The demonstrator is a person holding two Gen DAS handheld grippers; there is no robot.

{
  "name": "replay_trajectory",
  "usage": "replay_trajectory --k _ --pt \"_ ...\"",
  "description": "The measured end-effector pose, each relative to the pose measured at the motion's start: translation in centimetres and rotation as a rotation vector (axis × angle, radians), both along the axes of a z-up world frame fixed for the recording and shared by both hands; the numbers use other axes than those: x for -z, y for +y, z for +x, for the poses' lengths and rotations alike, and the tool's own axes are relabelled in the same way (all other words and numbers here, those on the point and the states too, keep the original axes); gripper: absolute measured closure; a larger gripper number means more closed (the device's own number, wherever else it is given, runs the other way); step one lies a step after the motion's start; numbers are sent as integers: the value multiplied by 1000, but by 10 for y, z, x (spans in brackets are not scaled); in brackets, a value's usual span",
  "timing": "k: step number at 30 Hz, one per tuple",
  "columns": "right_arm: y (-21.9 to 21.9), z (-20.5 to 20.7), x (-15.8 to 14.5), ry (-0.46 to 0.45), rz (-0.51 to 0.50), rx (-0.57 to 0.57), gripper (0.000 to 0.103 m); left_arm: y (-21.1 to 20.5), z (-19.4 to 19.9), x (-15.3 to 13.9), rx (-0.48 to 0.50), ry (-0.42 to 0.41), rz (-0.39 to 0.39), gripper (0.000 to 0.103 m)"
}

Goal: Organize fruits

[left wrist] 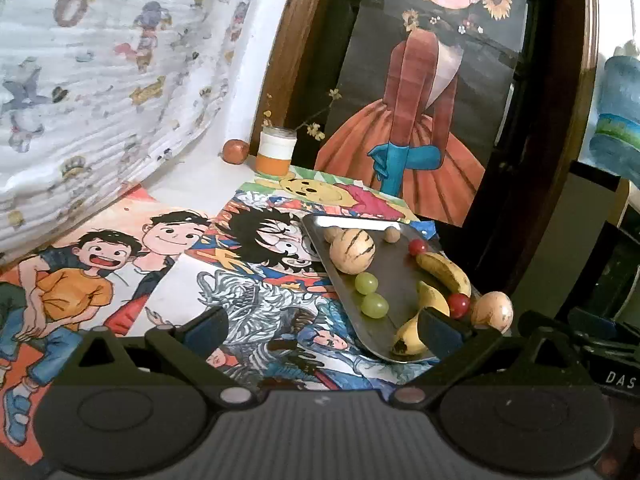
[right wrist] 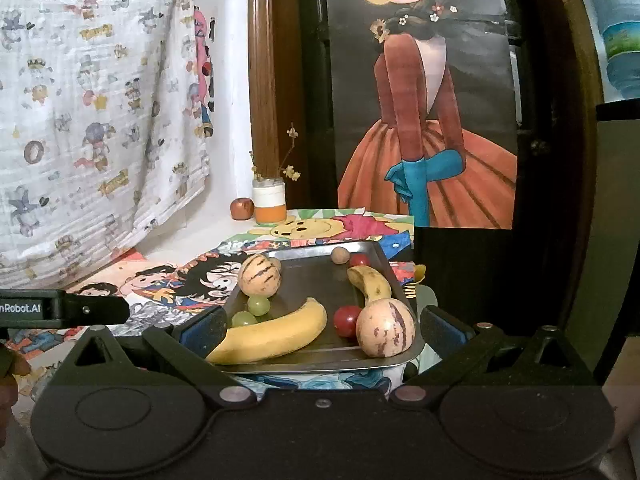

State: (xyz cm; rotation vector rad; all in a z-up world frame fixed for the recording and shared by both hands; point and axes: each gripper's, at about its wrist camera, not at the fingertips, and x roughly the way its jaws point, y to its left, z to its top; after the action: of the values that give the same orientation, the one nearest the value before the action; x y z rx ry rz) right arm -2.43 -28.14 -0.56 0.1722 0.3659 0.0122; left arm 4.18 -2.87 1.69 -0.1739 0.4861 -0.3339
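A shallow rectangular steel tray [right wrist: 376, 356] sits on cartoon posters [left wrist: 100, 264] spread over the counter, and every fruit in view lies in it: two yellow bananas, one long at the near edge [right wrist: 272, 336] and one shorter toward the far right [right wrist: 370, 282]; two cream, purple-streaked round melons, one at the left [right wrist: 259, 275] and one at the near right corner [right wrist: 385, 327]; a pair of green grapes [right wrist: 252, 311]; two red cherry tomatoes [right wrist: 346, 319]; and a small brown nut-like ball [right wrist: 339, 255].

The right tongs [right wrist: 320, 330] gape wide and empty, straddling the tray's near edge. The left tongs [left wrist: 324, 326] are equally spread, holding nothing, off the tray's left side.

Like kinds sit roughly near each other, so this fits either a gathered tray or one awaiting sorting elsewhere; the pictures do not settle which. Any grasp of a banana would call for closing across its narrow width.
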Motion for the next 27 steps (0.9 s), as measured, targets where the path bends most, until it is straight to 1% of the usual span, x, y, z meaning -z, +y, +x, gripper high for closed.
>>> replay_trajectory --k 5,9,13,16,20,27 --pt "6 -9 -6 -7 -4 8 1 11 -9 -3 -17 -9 -10 0" --pt "12 -16 -9 -9 -5 0 1 16 -16 -6 -23 -13 6 0" --pt "18 -25 -10 -20 -12 16 1 20 -23 -5 -11 -19 26 0" --pt "21 -31 -10 -35 -16 25 1 23 -28 -2 7 -16 26 0" --pt "27 -37 -9 -44 -30 27 1 29 -34 1 5 -21 28 0" --pt "33 -42 -4 -50 -28 24 1 31 -44 9 13 -22 73 0"
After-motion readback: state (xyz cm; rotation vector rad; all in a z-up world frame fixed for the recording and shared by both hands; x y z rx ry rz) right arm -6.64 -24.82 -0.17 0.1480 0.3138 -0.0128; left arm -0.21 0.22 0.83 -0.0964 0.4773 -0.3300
